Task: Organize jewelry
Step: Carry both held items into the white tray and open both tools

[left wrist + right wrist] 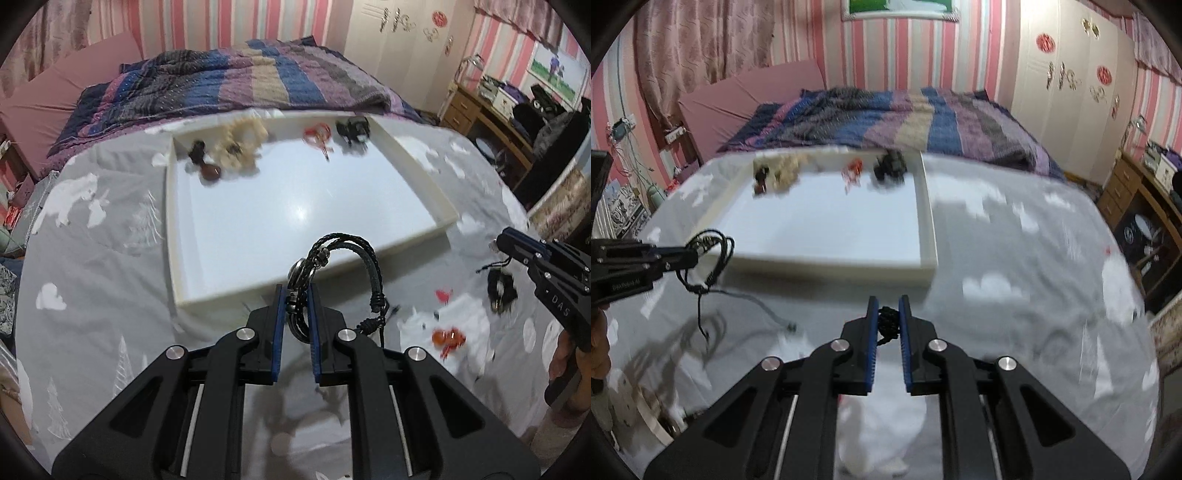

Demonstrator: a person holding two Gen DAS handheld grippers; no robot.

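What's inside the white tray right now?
Along the white tray's far wall: a brown pendant, cream beads, a red piece, a black piece. Nothing looks covered.

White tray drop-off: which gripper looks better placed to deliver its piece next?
Left, probably. The left gripper grips a black braided bracelet right at the white tray near rim. The right gripper, shut on a black cord piece, sits further back over the bedsheet.
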